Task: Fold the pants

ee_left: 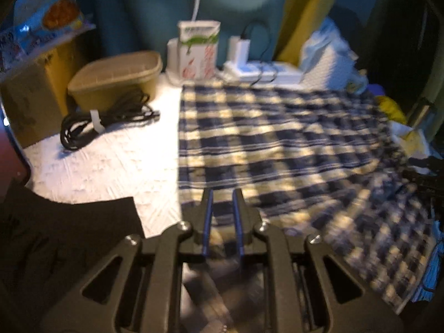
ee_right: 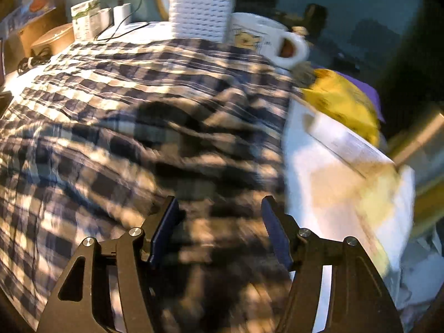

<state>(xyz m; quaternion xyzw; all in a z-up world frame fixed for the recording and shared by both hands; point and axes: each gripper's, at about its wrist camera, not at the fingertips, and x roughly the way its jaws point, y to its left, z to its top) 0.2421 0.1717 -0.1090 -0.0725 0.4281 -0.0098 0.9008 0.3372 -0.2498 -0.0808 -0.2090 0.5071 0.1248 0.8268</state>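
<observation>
In the left wrist view the left tool (ee_left: 223, 194) has its blue pads drawn close together with a narrow gap showing, and the near edge of the checked pants (ee_left: 277, 144) runs between them; it appears to be pinching that hem, though blur keeps me from seeing the pads actually bite. The pants lie spread across the white worktop (ee_left: 105, 163), reaching toward the clutter at the back. If the grip is as shallow as it looks, the hem could slip out when it is lifted, and a long sweep could drag cloth into the coiled black cable (ee_left: 108, 123) or the tan tub (ee_left: 116, 79) on the left. A dark flat shape at the lower left is cut off and I cannot name it; the far right edge sinks into shadow. In the right wrist view the right tool (ee_right: 220, 208) is spread wide above rumpled cloth, with nothing pinched, only fabric lying below the gap. Here the risk is a bunched fold: the pants are heaped in ridges, so closing now could catch several layers or the wrong one. The mug (ee_right: 266, 41) and the white basket (ee_right: 199, 18) stand right at the cloth's far edge and could be nudged. Motion blur smears the weave, so seams, waistband and leg ends cannot be told apart.
</observation>
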